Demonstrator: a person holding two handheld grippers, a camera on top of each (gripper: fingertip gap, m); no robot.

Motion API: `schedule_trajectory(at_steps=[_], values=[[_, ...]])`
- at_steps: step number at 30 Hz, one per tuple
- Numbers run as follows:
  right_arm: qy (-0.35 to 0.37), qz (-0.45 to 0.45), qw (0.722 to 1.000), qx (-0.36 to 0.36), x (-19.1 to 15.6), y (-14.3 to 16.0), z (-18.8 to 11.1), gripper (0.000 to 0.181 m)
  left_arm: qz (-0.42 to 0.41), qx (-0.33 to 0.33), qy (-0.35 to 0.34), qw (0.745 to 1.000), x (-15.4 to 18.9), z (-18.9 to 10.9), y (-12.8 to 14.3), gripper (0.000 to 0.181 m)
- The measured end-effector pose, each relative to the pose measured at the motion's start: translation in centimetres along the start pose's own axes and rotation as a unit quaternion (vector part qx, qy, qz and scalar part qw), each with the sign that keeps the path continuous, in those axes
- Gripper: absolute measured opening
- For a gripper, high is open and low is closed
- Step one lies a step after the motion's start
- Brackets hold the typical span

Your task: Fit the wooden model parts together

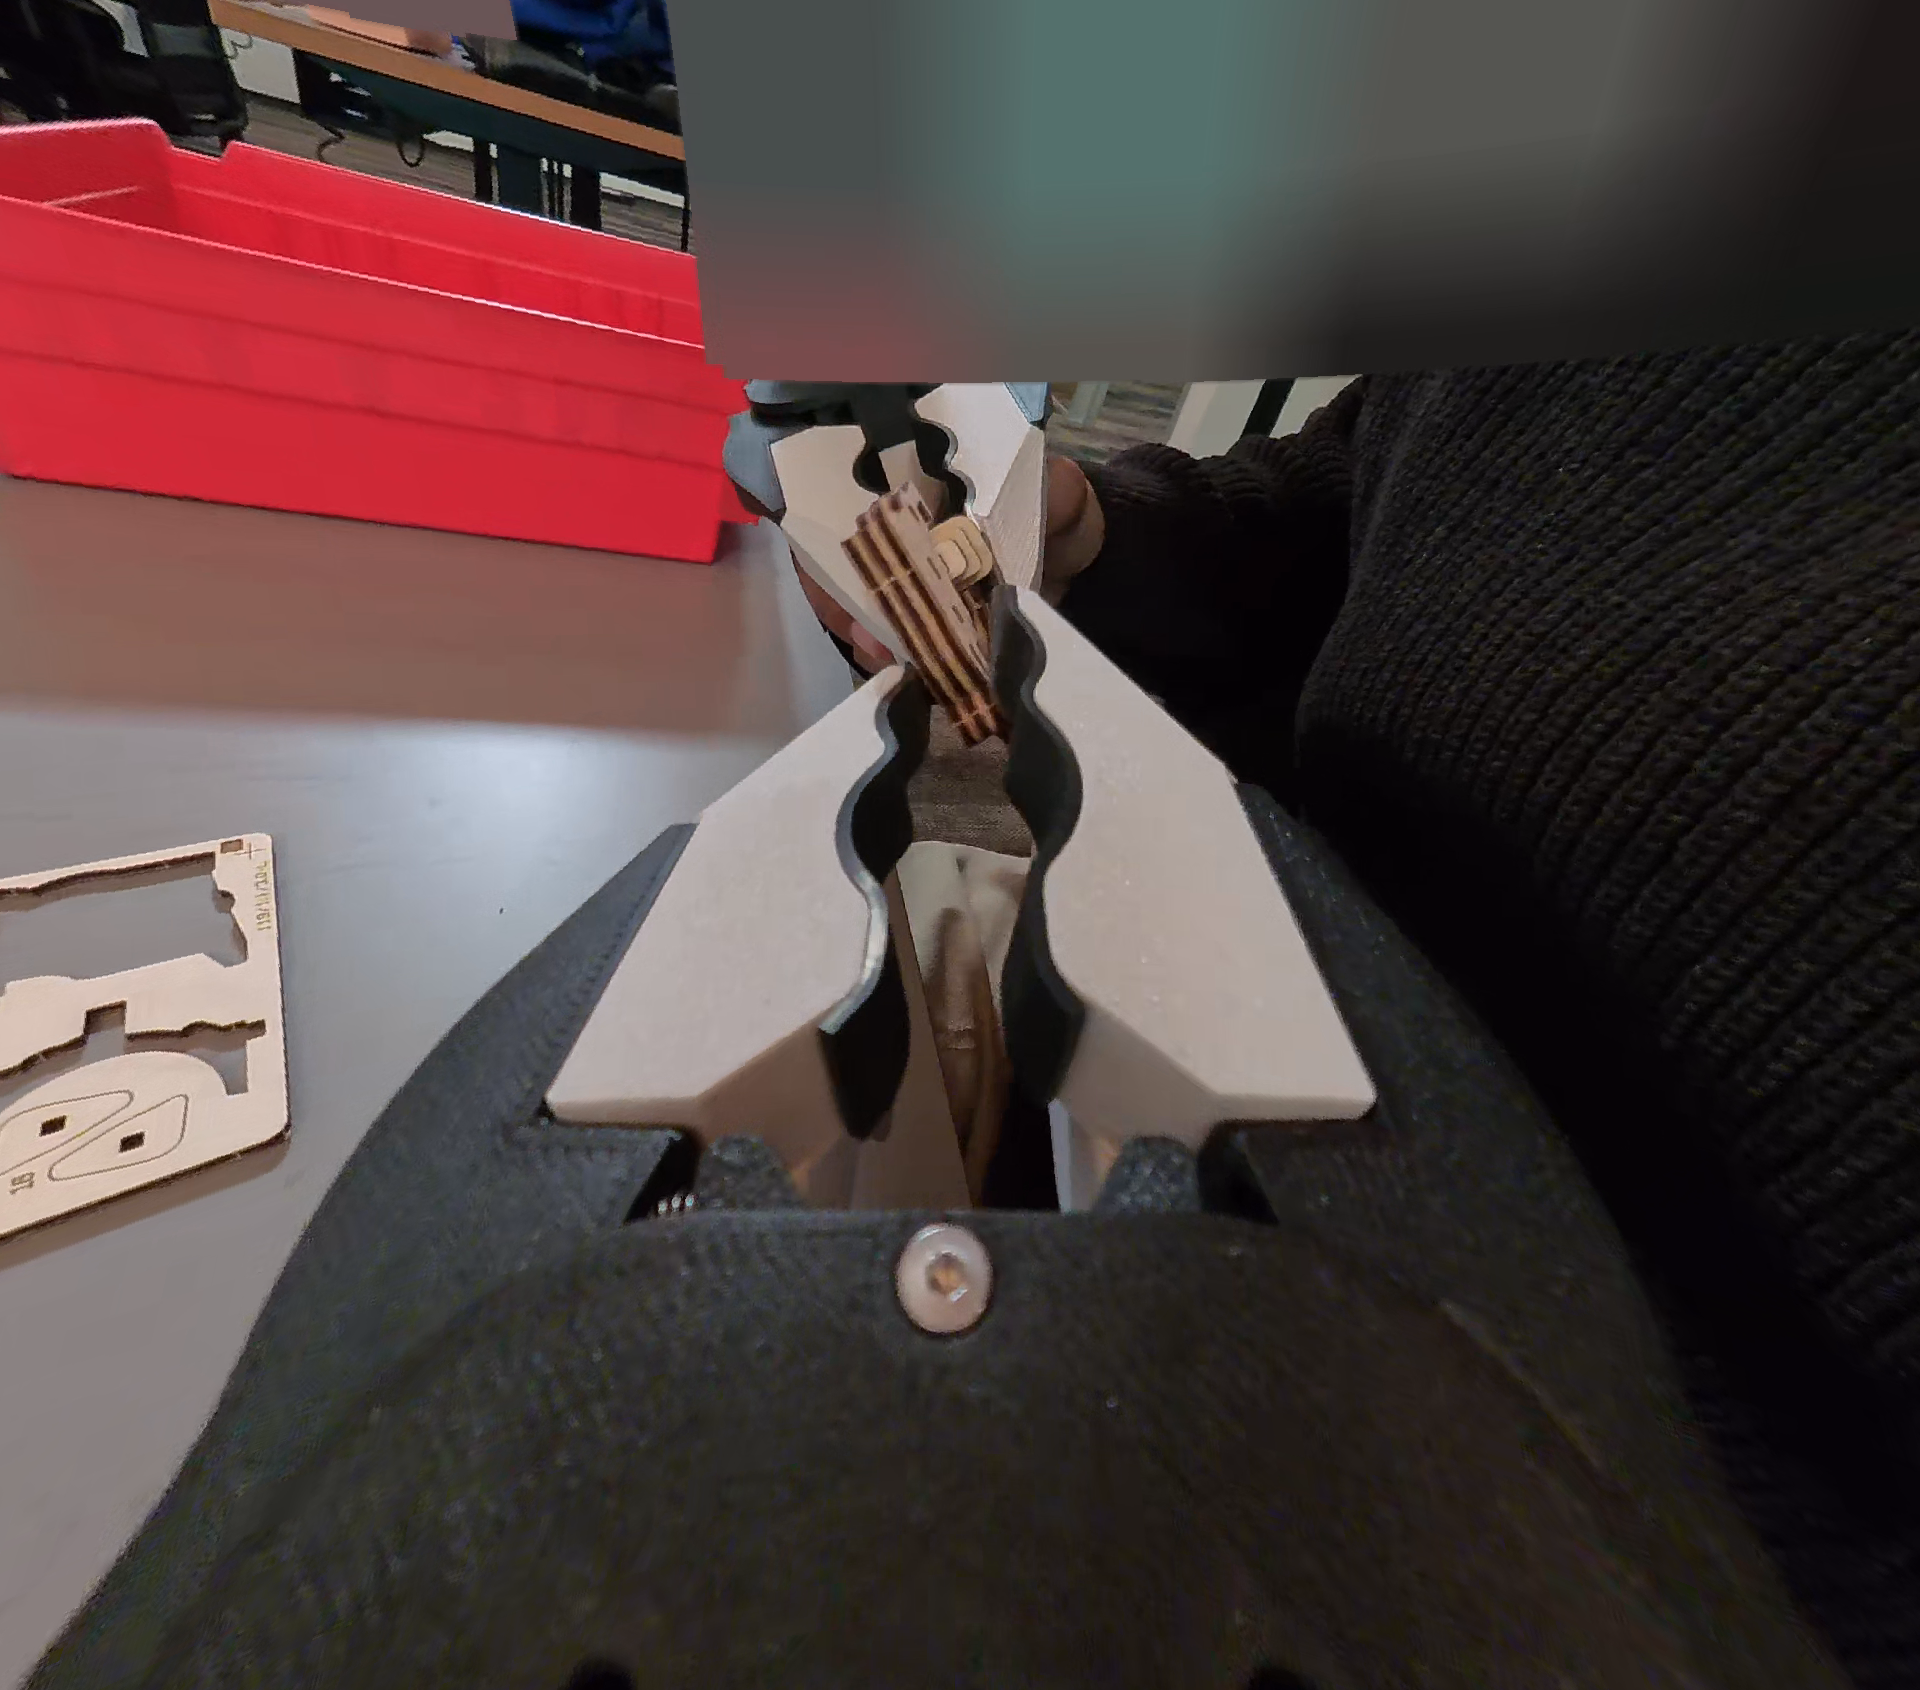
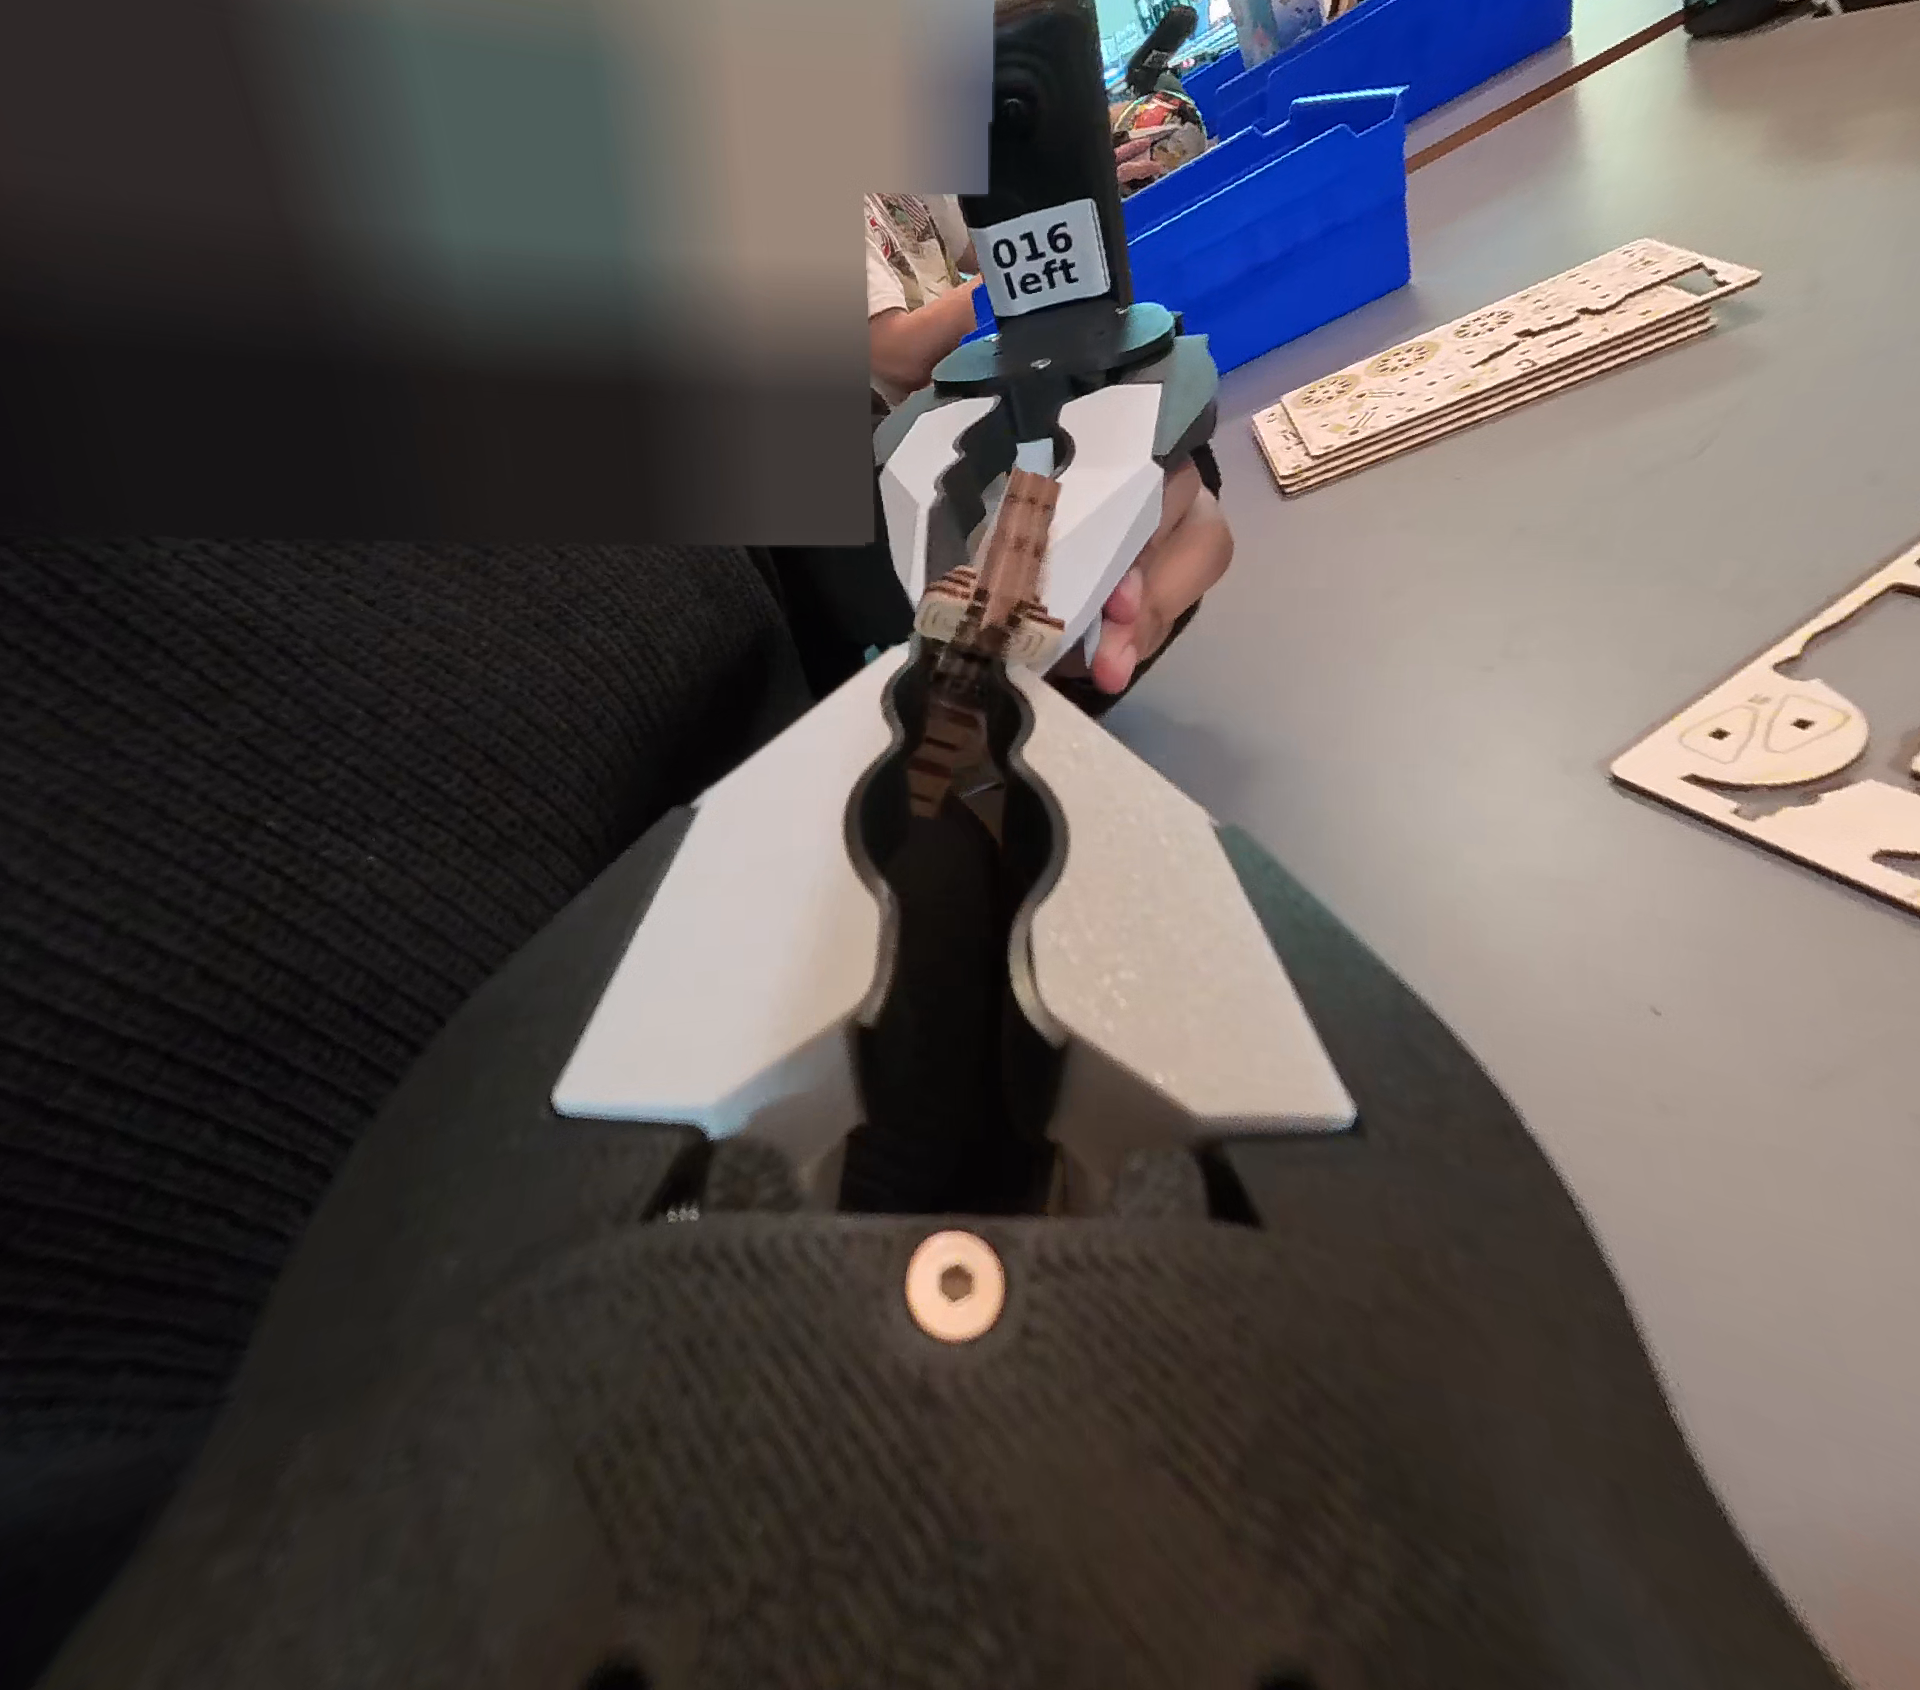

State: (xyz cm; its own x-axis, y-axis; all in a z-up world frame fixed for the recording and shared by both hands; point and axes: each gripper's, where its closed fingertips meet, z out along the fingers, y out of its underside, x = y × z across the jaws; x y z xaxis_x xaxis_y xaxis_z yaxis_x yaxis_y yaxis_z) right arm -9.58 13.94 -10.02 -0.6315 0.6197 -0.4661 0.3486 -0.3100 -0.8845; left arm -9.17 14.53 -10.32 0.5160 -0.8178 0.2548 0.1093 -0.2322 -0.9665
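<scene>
A small wooden assembly of layered plywood (image 1: 925,632) hangs in the air between my two grippers, which point at each other tip to tip. My left gripper (image 1: 961,648) is shut on its near end in the left wrist view. My right gripper (image 1: 940,591) faces it and grips the far end. In the right wrist view my right gripper (image 2: 966,674) is shut on a striped layered part (image 2: 940,747). The left gripper (image 2: 1003,601) holds a layered stack (image 2: 1023,534). A pale cross piece (image 2: 987,617) sits where the two meet. The joint itself is partly hidden by the fingertips.
A red bin (image 1: 364,352) stands on the grey table (image 1: 416,684), with a cut-out wooden sheet (image 1: 135,1017) beside it. Blue bins (image 2: 1278,238), a stack of wooden sheets (image 2: 1496,373) and another cut-out sheet (image 2: 1787,788) lie to the right. A black knit sleeve (image 2: 312,809) is close by. Only a small space, under 4 cm, lies between the two pairs of fingers.
</scene>
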Motion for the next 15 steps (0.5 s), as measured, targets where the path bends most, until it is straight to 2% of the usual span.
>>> schedule_trajectory(at_steps=[4,10,12,15], values=[[-0.001,0.006,1.000,-0.001,0.1,0.1,0.0,0.011,-0.011,0.001,0.009,1.000,-0.1,0.0,0.1,0.013],[0.010,0.005,1.000,0.029,0.9,-0.7,-0.4,0.010,-0.084,0.041,0.027,0.995,-0.8,0.0,-0.6,0.018],[0.019,-0.001,0.999,0.040,1.0,-1.0,-0.5,0.010,-0.099,0.051,0.020,0.994,-1.4,-0.3,-0.7,0.027],[0.029,0.012,0.997,0.068,1.4,-1.8,-1.2,0.010,-0.101,0.051,0.009,0.994,-2.1,-0.8,-0.8,0.027]])
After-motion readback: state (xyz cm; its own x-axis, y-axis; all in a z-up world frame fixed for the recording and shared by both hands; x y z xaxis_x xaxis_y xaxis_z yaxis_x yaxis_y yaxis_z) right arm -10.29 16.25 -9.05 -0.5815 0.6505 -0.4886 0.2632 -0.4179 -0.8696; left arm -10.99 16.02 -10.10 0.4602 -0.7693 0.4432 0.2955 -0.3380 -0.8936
